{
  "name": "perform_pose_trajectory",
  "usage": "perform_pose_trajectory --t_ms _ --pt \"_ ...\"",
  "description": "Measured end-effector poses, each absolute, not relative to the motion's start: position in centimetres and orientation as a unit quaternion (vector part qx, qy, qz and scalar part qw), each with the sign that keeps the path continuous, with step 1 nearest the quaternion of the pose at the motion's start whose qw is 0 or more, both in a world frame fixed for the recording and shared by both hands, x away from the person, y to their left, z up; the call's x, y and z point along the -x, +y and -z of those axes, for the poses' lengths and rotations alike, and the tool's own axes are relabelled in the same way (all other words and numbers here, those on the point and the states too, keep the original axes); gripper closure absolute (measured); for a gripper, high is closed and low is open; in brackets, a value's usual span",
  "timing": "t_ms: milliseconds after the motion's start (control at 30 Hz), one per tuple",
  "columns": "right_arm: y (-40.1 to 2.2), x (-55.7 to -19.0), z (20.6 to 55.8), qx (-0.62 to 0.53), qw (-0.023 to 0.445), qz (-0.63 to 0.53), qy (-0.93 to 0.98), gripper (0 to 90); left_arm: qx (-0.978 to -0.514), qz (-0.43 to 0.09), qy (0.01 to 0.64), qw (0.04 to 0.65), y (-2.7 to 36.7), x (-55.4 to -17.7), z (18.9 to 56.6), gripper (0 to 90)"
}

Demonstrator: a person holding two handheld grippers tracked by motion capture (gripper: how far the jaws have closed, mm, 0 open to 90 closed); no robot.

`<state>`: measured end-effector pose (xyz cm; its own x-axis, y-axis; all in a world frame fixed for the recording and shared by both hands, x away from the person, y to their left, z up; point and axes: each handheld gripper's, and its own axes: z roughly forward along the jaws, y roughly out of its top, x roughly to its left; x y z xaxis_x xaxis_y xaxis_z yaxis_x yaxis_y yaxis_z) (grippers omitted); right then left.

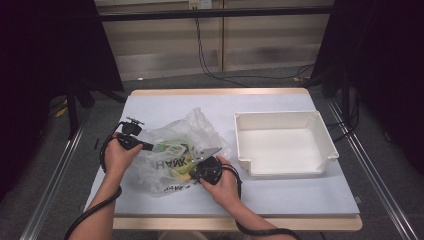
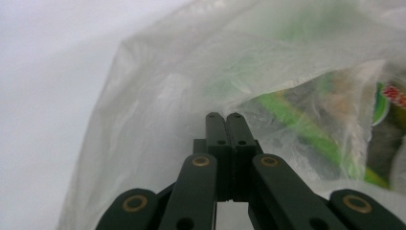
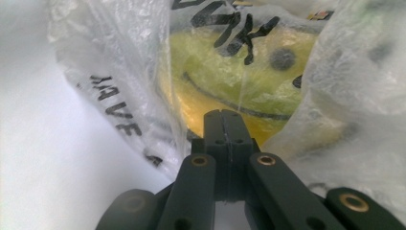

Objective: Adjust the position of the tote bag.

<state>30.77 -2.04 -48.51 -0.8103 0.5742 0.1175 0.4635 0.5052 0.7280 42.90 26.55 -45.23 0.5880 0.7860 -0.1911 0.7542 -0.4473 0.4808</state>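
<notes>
— Why both grippers on the plastic bag [image 1: 175,155], left of centre?
— Left gripper [image 2: 224,116] and right gripper [image 3: 223,113], jaws pressed together, seemingly pinching film, probably to spread its mouth beside the white bin [image 1: 283,142].

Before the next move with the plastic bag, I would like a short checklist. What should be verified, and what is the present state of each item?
1. Left gripper shut on plastic bag: jaws closed; film pinched, cannot tell.
2. Right gripper shut at the bag's near edge: jaws closed; film pinched, cannot tell.
3. Bag rests on table: ok.
4. White bin empty, upright: ok.
5. Green packet inside bag: ok.
</notes>
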Motion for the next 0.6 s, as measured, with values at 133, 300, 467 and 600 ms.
perform_pose_trajectory --t_ms 133,300,467,600 --pt "-2.6 -30.3 48.4 -0.289 0.061 -0.393 0.871 90.0 -0.850 -0.040 0.458 0.258 27.6 -43.0 45.2 90.0" --pt "-3.5 -29.5 48.2 -0.285 0.046 -0.389 0.875 90.0 -0.849 -0.058 0.464 0.248 28.1 -43.0 45.3 90.0" --pt "-3.9 -28.9 48.1 -0.284 0.039 -0.384 0.878 90.0 -0.845 -0.056 0.470 0.250 28.6 -43.2 45.5 90.0" --pt "-3.5 -28.8 47.9 -0.278 0.044 -0.409 0.868 89.3 -0.841 -0.041 0.470 0.266 28.0 -42.9 45.3 90.0"
